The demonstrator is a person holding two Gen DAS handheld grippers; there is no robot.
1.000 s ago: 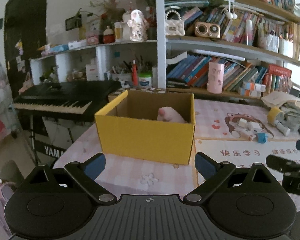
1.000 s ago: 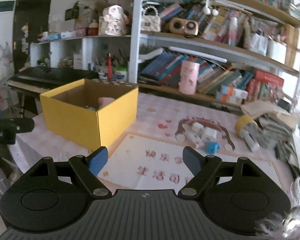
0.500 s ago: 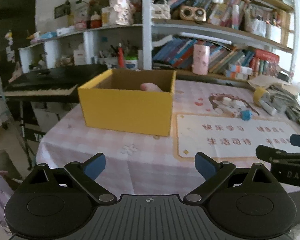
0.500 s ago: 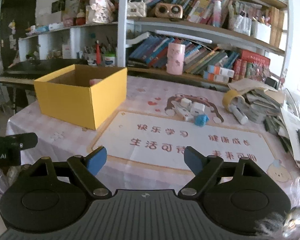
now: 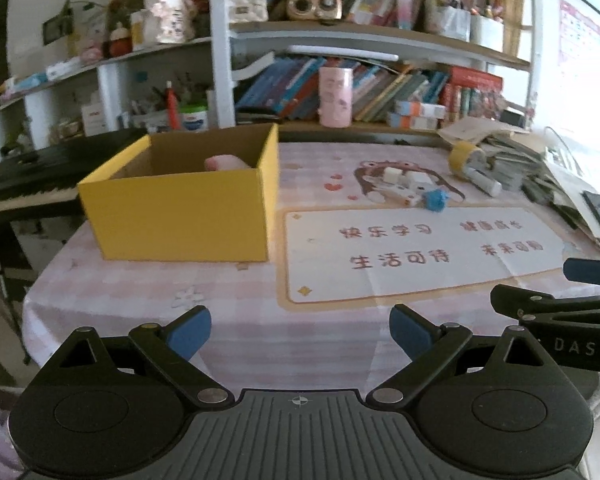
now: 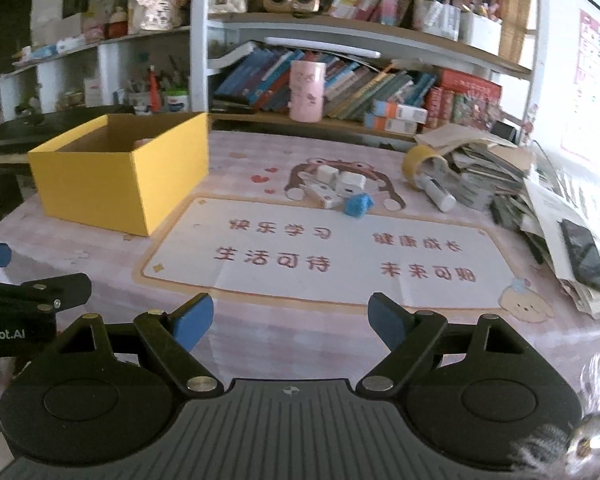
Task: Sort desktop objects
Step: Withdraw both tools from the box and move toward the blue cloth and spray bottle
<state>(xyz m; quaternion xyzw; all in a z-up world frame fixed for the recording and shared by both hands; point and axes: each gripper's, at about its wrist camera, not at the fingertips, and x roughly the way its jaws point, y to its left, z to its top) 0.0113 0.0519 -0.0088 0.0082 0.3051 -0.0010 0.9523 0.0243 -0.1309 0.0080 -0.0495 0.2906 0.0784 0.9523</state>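
I see small white blocks (image 6: 336, 184) and a blue lump (image 6: 358, 205) clustered mid-table on the printed mat (image 6: 320, 256), right of the yellow box (image 6: 116, 184). My left gripper (image 5: 300, 332) and right gripper (image 6: 290, 322) both gape empty; papers (image 6: 500, 184) crowd the right edge.

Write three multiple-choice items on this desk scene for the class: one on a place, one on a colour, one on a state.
1. Where does the pink item lie?
A. inside the box
B. on the mat
C. on the shelf

2. What colour is the small crumpled thing beside the white blocks?
A. red
B. blue
C. green

3. How do the right gripper's jaws stand?
A. shut on a block
B. shut on nothing
C. open, with nothing between them

Answers:
1. A, it peeks above the box's front wall.
2. B, it is bright blue against the mat.
3. C, only mat shows between the pads.
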